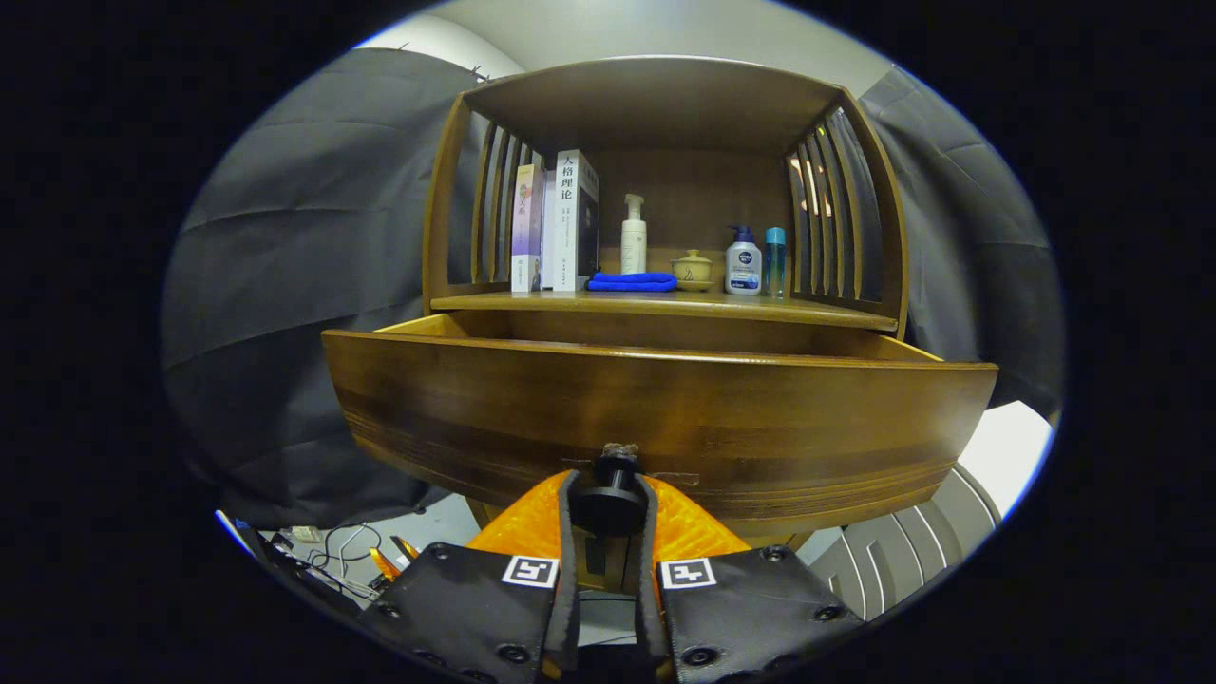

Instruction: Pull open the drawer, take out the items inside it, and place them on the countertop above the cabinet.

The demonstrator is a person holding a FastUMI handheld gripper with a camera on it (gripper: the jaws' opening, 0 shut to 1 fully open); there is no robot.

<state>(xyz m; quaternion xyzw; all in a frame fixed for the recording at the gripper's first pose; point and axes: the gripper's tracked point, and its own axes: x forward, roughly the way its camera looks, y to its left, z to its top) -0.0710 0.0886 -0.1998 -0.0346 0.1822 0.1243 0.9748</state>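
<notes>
The gripper [608, 499] is sitting nearest the camera, its two fingers [567, 532] closing narrowly on the dark knob [609, 501] of the drawer [665, 418], one pressing on each side of it. The drawer is standing pulled out from the cabinet [665, 104], its wooden front spreading wide just beyond the fingers; its inside is hidden behind the front panel, so what it is holding cannot be told. Above it, the countertop [665, 306] is carrying a row of things under the cabinet's upper shelf. Going left to right, two books [556, 223] are standing upright beside the left slats, a folded blue cloth [632, 281] is lying just beside them, a white pump bottle [634, 236] is standing behind the cloth, a small lidded pot [692, 270] is sitting next to it, then a white bottle with a dark cap [743, 262] and a slim blue bottle [775, 261] are standing close together near the right slats. Cables [337, 551] are lying on the floor down to the left of the fingers.
</notes>
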